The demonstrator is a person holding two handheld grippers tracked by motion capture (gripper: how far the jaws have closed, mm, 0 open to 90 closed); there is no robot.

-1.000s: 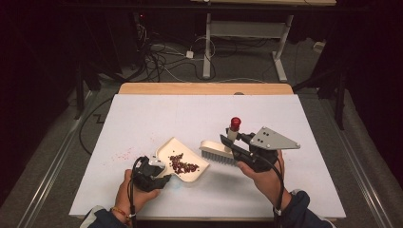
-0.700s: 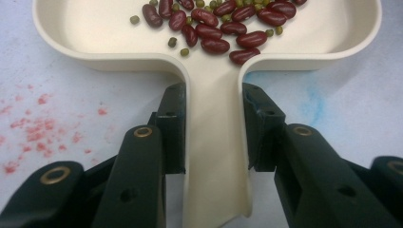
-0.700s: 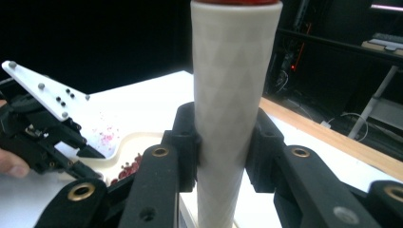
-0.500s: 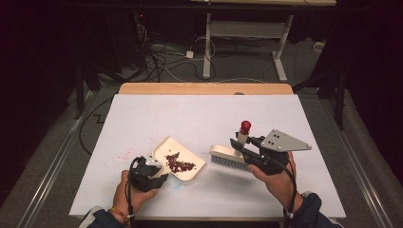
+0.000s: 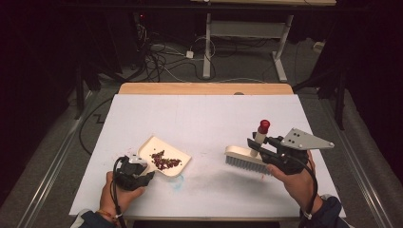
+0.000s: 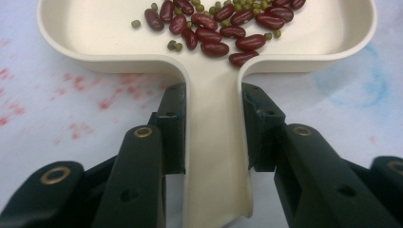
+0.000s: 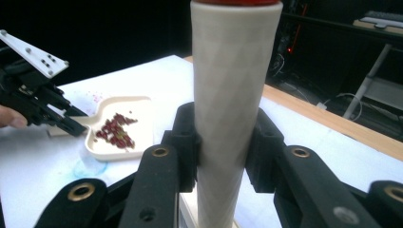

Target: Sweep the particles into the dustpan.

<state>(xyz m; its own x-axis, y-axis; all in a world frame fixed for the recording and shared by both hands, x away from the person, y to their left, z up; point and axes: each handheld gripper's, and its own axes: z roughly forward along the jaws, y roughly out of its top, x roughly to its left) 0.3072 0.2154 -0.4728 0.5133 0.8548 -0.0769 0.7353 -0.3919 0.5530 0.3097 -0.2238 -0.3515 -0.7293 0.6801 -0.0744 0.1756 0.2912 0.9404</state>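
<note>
We see a cream dustpan [image 5: 164, 160] lying flat on the white worktop [image 5: 204, 118], at the near left part. Inside it there is a small heap of dark red beans [image 6: 216, 26] mixed with little green ones. Its handle [image 6: 216, 156] points toward the person, and the left tool [image 6: 215, 123] is closed on this handle, one black jaw pressing on each side. Some faint red marks [image 6: 76, 90] and a blue stain [image 6: 351, 80] are on the worktop beside the pan.

To the right, well apart from the dustpan, we see a cream brush [image 5: 244, 157] with its bristles down on the worktop. Its upright handle [image 7: 235, 109] has a red tip [image 5: 263, 126]. The right tool [image 7: 222, 137] is clamped around this handle, with both jaws touching it.
</note>
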